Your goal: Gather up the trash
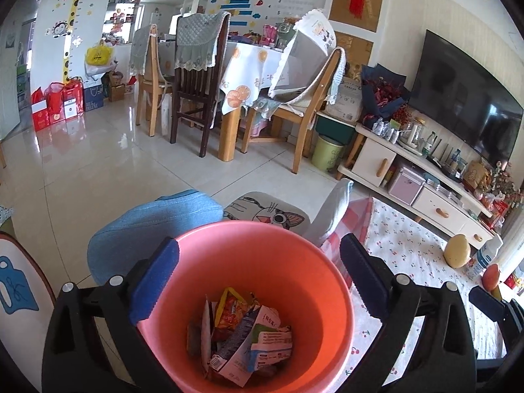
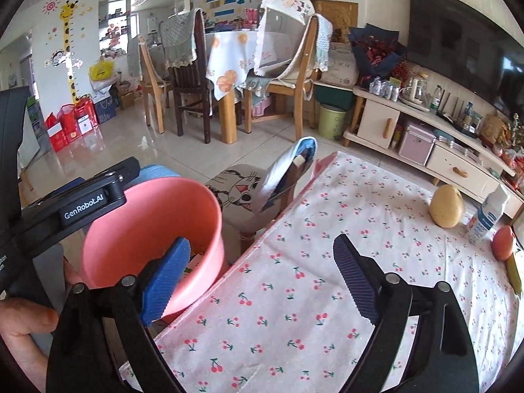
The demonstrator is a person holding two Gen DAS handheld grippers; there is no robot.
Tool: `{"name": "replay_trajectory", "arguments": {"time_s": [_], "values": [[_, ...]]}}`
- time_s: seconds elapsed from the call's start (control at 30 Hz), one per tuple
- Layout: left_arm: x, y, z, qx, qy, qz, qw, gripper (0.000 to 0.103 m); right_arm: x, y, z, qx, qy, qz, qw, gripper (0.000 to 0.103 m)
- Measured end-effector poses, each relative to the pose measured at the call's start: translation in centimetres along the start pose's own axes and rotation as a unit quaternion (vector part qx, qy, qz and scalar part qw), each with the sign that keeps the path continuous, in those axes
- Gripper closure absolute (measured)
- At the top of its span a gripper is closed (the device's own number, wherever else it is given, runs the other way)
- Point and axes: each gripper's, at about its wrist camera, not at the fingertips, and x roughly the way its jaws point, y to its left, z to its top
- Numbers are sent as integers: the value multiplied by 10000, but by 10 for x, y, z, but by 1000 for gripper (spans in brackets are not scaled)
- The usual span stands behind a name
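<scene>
A pink plastic bin [image 1: 314,281] stands at the left edge of the table and holds several crumpled wrappers and paper scraps [image 1: 242,334]. My left gripper [image 1: 258,278] is open and empty, hanging right above the bin's mouth. In the right wrist view the bin [image 2: 131,229] is at the left, with the left gripper's black body above it. My right gripper [image 2: 262,278] is open and empty, over the cherry-print tablecloth [image 2: 327,262] just right of the bin.
A yellow pear-like fruit [image 2: 446,206], a white carton [image 2: 489,213] and a red fruit [image 2: 502,242] stand at the table's far right. A cat-print stool [image 2: 240,193] and a blue cushioned seat [image 1: 157,226] stand beyond the bin. Dining chairs and a TV cabinet are farther back.
</scene>
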Motion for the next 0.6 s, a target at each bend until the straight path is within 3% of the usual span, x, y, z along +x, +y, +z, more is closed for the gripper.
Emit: {"name": "replay_trajectory", "arguments": {"time_s": [0.2,0.3,0.6], "values": [[-10,-28,-6,371,-129,-127,9991,4,-31,-45,-12,372,-185,-403,9983,14],[-12,-40,-11,379,5,-188,9991,4,-46,-65,-21,526,-263,-575,9966,14],[-27,-76,-31,475,65,-915,9947,4,-82,-125,-53,932,-381,-1071,9891,14]]}}
